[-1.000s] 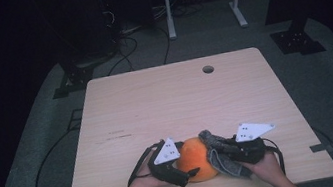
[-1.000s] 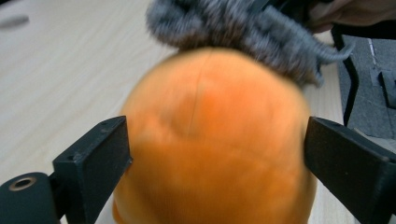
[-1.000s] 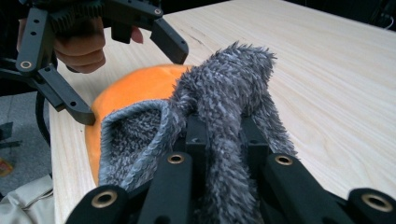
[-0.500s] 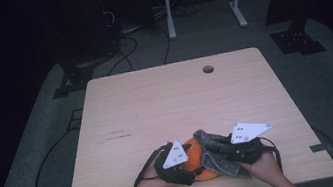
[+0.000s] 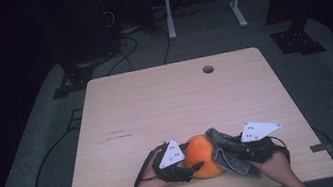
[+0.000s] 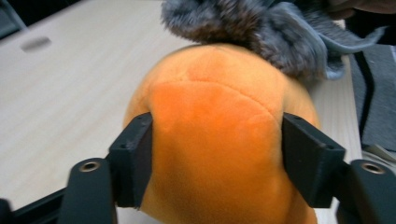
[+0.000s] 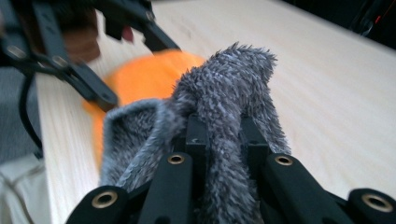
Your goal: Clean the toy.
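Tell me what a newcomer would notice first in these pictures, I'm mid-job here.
The round orange plush ball near the front edge of the pale wooden table stands out most. The left tool has just been closing its jaws around it, and they now press its sides. Next comes the shaggy grey fabric cloth, pinched in the shut right tool and draped against the ball's right side.
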